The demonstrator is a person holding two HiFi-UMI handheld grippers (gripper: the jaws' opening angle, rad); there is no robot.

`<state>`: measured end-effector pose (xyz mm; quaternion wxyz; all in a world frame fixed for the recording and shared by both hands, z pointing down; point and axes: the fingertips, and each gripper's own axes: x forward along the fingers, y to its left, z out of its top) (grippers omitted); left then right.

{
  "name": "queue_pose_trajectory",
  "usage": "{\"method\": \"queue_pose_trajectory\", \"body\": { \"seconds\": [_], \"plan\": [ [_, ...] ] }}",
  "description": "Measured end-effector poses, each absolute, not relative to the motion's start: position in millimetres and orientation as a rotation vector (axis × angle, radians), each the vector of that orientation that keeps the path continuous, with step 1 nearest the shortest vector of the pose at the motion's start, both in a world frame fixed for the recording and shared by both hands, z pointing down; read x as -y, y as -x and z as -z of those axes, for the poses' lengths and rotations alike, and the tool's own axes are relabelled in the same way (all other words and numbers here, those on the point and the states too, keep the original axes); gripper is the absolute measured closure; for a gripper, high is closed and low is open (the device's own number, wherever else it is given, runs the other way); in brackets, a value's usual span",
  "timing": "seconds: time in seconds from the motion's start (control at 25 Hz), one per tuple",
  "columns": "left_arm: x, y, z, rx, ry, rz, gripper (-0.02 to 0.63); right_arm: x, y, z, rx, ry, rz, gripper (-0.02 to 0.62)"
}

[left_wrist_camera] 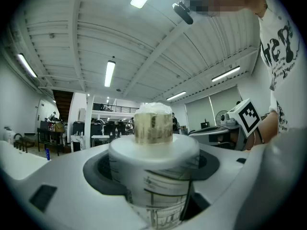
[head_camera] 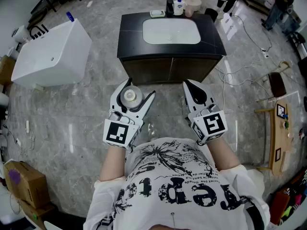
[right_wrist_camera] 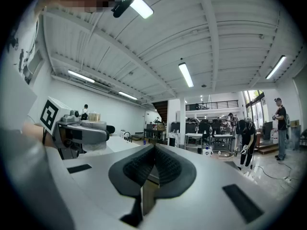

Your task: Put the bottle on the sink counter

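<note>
A white bottle with a pale round cap stands upright between the jaws of my left gripper, which is shut on it at chest height. In the left gripper view the bottle fills the middle, and the dark pads hug its printed body. My right gripper is shut with nothing in it, and its ribbed pads meet. The black sink counter with its white basin stands just ahead of both grippers. From the right gripper view the left gripper shows with the bottle's cap on top.
At the counter's back edge stand a soap dish and small bottles. A white tub sits on the floor to the left. Cables and a wooden stand lie right. A cardboard box is at lower left.
</note>
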<state>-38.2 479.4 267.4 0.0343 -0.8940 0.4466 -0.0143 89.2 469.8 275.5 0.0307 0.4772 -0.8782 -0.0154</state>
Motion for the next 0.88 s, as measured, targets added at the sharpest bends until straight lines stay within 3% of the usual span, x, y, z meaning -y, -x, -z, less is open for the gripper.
{"method": "queue_pose_trajectory", "body": {
  "seconds": [0.88],
  "plan": [
    [-445.5, 92.0, -271.7, -1.336, 2.786, -0.091, 0.259, -444.4, -42.2, -303.2, 2.631, -1.589, -0.073, 0.581]
  ]
}}
